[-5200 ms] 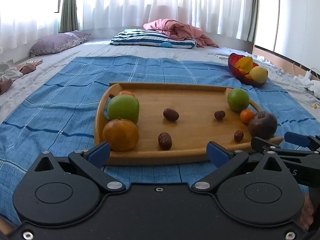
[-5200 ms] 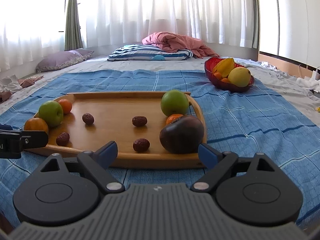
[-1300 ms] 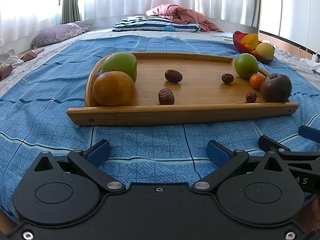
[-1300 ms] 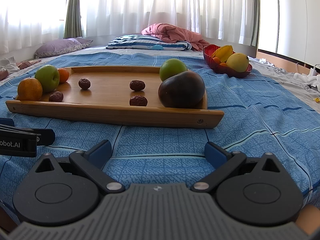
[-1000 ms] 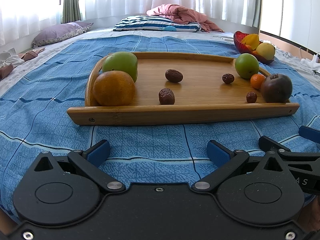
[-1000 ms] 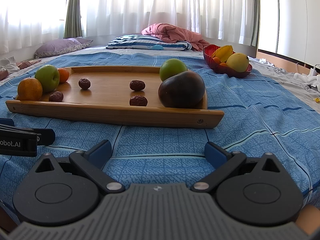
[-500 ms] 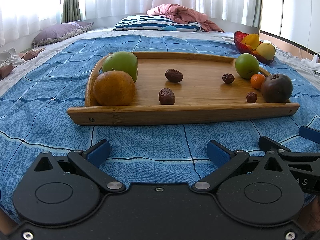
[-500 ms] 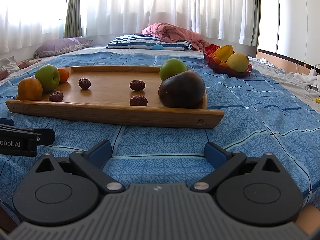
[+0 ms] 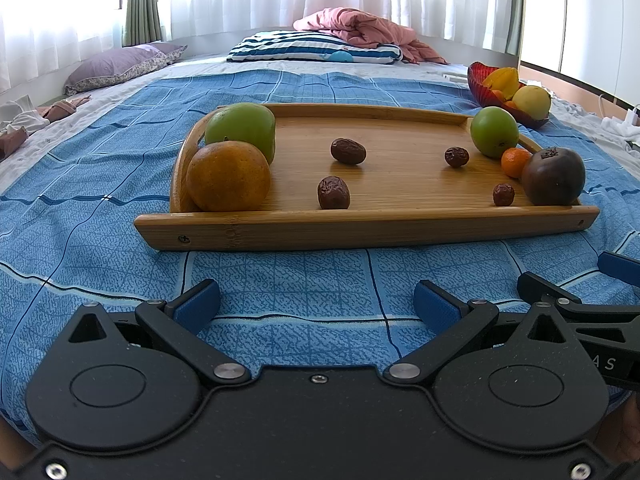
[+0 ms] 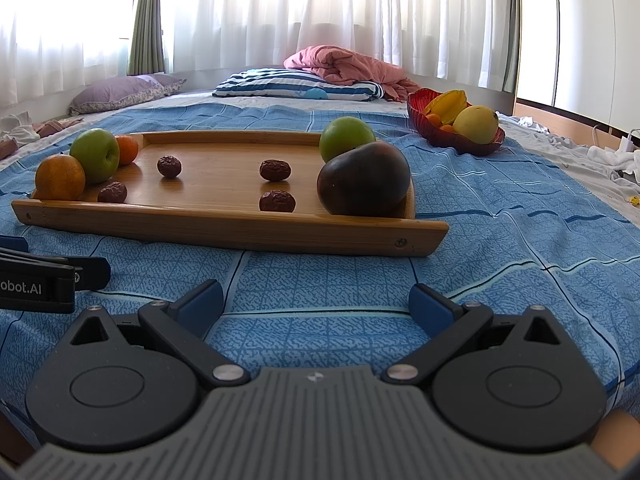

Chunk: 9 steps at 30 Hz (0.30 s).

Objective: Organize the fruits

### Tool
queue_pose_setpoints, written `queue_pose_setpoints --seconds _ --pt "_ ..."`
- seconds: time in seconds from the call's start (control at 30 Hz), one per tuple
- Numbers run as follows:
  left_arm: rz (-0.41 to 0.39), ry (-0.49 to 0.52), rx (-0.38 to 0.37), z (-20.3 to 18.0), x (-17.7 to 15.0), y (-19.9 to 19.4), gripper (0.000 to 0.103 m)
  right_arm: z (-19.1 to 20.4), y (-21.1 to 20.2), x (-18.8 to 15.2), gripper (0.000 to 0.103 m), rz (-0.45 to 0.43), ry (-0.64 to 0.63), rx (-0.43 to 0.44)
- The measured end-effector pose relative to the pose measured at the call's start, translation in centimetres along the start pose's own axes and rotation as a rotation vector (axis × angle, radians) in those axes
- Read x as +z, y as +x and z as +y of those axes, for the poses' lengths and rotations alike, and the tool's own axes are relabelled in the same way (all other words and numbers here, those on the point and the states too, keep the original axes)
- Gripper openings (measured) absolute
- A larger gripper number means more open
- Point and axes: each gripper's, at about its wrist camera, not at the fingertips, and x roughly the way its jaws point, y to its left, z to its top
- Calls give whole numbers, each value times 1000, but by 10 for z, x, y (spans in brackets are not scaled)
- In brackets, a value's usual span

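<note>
Nothing has shifted over the last second: left gripper (image 9: 316, 300) and right gripper (image 10: 315, 298) hover low before the wooden tray (image 9: 360, 228), jaws wide apart. Four dates, probably, lie between its fruits.

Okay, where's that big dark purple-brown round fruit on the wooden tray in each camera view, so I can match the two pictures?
Left wrist view: the big dark purple-brown round fruit sits far right, at the near right corner of the wooden tray.
Right wrist view: the same fruit is right of centre, large, at the tray's near right end.
Shared landmark: the red glass fruit bowl behind it, on the blue bedspread.
</note>
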Motion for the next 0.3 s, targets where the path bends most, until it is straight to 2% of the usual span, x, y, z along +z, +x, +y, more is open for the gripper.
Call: queue_pose_setpoints --seconds 0.3 --pt "0 0 0 0 0 1 103 0 0 -1 103 2 0 0"
